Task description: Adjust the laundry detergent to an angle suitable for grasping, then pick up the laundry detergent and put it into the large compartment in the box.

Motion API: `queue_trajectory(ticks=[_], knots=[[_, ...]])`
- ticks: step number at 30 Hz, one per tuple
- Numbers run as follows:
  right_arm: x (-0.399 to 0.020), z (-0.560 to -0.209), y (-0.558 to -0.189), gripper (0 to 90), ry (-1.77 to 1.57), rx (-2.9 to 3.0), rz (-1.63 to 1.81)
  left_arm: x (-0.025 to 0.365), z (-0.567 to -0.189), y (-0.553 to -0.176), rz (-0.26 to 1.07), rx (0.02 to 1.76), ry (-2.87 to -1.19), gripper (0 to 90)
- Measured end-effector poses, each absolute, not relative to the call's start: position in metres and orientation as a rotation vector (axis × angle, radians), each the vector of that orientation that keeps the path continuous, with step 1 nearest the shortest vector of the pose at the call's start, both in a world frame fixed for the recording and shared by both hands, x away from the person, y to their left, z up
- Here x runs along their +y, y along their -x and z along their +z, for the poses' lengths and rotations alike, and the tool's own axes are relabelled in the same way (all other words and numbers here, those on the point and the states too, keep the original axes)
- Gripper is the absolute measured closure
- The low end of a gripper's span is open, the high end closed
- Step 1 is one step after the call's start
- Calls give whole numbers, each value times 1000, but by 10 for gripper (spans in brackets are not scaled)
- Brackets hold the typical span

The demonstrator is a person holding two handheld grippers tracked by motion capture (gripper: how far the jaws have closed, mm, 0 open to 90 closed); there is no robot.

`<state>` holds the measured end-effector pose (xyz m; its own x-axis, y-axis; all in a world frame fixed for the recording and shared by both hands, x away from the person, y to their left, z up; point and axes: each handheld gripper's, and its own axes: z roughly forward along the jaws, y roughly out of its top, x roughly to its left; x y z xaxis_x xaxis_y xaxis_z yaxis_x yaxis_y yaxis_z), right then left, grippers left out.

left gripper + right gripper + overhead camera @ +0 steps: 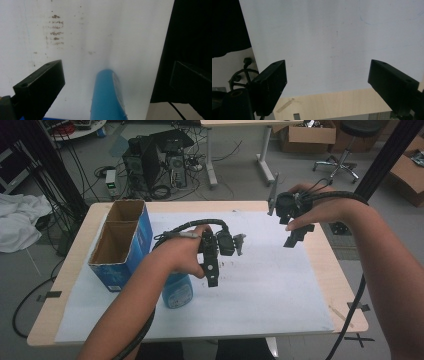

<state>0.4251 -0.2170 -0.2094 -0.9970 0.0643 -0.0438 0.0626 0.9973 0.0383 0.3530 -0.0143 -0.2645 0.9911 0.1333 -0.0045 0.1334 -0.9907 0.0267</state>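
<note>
A blue cylindrical container [178, 291] with a pale label rests on the white sheet [260, 285], partly under the person's left forearm. In the left gripper view the container [107, 96] rises from the bottom edge between the two black jaws, which stand wide apart and touch nothing. My left gripper [212, 271] hangs open just above and right of it; its gap [117, 70] frames bare sheet. My right gripper [298, 234] is held up over the sheet's far right corner, open [327, 70], with nothing between its jaws.
A blue cardboard box [122, 245] with two open compartments stands at the table's left. Smudge marks [55, 31] dot the sheet. The wooden table edge [332, 102] lies close under the right gripper. Cables, computer cases and a stool sit on the floor beyond.
</note>
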Motion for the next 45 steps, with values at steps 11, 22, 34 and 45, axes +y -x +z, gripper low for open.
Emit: queue_trajectory(ticks=[11,22,34,45], knots=[[-219,-220,-426,160,-112,3104,57,-15,-263,-351,-8,204,-3097,1],[-214,-215,-426,160,-98,3091,50,-15,-259,-350,10,206,-3081,1],[-217,-223,-426,160,-106,3100,47,-18,-254,-354,19,205,-3088,1],[-212,-215,-427,160,-83,3094,51,-14,-256,-354,5,233,-3107,1]])
